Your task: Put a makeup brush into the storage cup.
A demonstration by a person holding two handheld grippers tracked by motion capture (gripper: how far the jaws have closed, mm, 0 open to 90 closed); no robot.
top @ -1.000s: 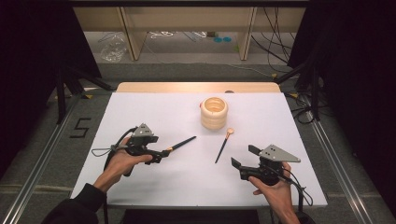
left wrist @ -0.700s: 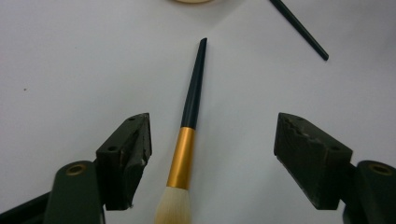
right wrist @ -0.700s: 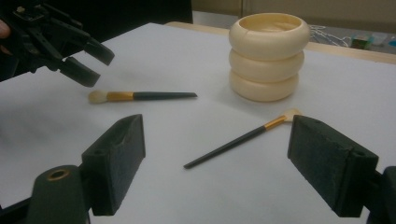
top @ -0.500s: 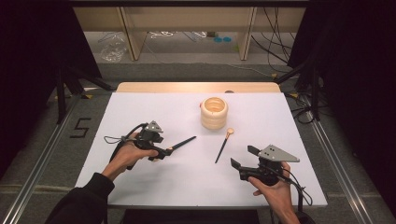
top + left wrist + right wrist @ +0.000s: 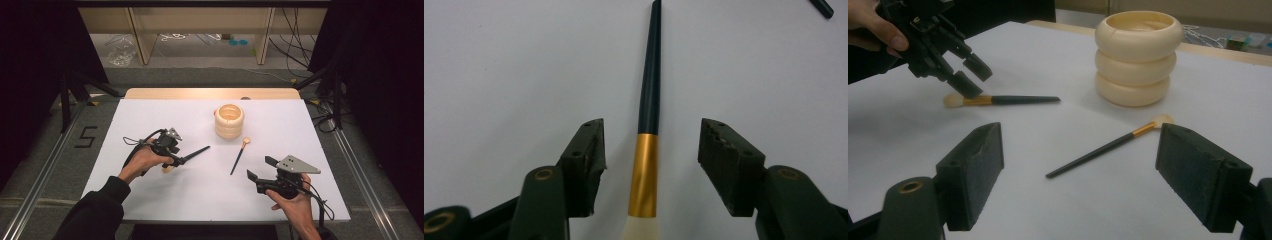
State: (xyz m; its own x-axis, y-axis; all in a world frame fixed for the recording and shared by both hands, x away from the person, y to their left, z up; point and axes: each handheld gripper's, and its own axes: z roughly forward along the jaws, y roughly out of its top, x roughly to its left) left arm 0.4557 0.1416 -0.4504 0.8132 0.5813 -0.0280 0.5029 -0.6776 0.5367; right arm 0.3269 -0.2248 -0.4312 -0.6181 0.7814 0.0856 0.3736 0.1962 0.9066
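Straddling the brush [image 5: 649, 100], the closing jaws hide its bristles.

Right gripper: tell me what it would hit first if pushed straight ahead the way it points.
Probably the nearer makeup brush, lying on the white table ahead of the open right gripper. Beyond it stands the cream ringed holder. Depth is hard to judge; it might pass above the brush.

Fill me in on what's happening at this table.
A person holds a gripper in each hand. The left gripper is down over a makeup brush lying on the white table; its jaws have just been closing around the gold band without touching it. The right gripper waits open near a second brush and a cream ringed pot.
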